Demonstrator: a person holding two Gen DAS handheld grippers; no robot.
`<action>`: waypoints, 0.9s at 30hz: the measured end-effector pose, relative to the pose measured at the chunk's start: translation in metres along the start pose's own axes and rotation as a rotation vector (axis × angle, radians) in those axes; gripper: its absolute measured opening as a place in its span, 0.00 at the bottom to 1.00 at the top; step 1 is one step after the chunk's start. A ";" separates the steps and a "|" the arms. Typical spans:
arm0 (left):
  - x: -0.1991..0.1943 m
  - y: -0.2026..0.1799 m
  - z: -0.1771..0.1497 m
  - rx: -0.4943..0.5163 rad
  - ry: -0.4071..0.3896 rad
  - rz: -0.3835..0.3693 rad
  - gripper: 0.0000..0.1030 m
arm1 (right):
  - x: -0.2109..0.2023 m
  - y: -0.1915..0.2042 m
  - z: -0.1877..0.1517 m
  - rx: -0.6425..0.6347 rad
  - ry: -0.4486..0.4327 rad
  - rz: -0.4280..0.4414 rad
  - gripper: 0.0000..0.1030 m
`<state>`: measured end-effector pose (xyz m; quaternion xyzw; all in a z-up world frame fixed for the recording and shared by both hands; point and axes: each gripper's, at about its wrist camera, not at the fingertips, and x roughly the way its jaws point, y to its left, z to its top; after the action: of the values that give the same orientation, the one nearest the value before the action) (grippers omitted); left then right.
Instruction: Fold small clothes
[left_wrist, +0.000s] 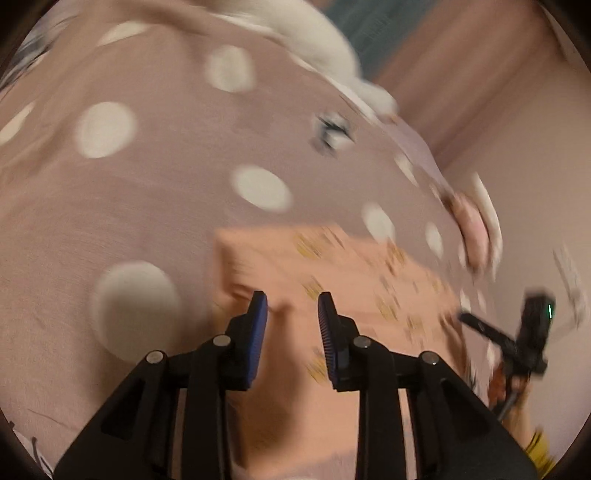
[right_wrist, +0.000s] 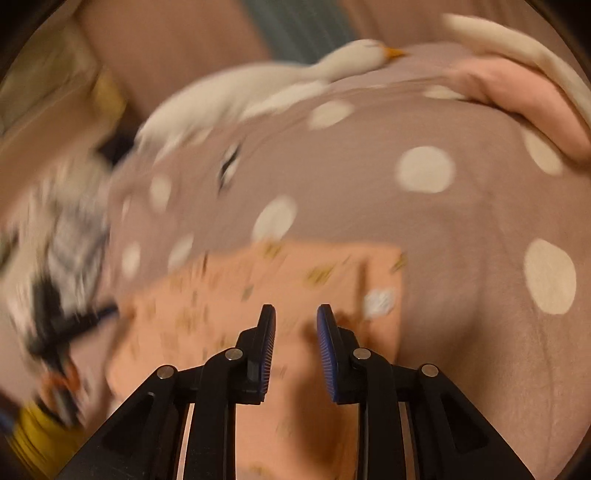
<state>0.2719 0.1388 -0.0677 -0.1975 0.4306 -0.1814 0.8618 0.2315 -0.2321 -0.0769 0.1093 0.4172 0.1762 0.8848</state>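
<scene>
A small peach garment (left_wrist: 332, 273) with little gold marks lies flat on a mauve bedspread (left_wrist: 147, 184) with white dots. My left gripper (left_wrist: 292, 299) is open and empty, its blue pads just above the garment's near left part. In the right wrist view the same garment (right_wrist: 229, 295) lies below my right gripper (right_wrist: 296, 312), which is open and empty over its near right part. A white label (right_wrist: 378, 301) shows near the garment's right edge. The right gripper also shows in the left wrist view (left_wrist: 480, 325). Both views are motion-blurred.
A white goose plush (right_wrist: 258, 88) lies along the far edge of the bed, also in the left wrist view (left_wrist: 314, 40). A pink and white cushion (right_wrist: 517, 92) sits at the far right. A small dark printed mark (left_wrist: 332, 133) is on the bedspread (right_wrist: 443, 221).
</scene>
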 end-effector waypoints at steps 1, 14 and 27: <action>0.009 -0.008 -0.004 0.036 0.040 0.001 0.25 | 0.008 0.006 -0.004 -0.023 0.033 -0.003 0.20; 0.085 -0.015 0.062 -0.009 0.020 0.106 0.25 | 0.065 0.030 0.064 -0.090 -0.023 -0.170 0.20; 0.042 -0.021 0.024 0.078 0.023 0.103 0.28 | 0.049 0.027 0.044 -0.097 -0.025 -0.204 0.20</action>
<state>0.3123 0.1057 -0.0719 -0.1392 0.4429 -0.1557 0.8719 0.2885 -0.1903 -0.0742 0.0254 0.4062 0.1040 0.9075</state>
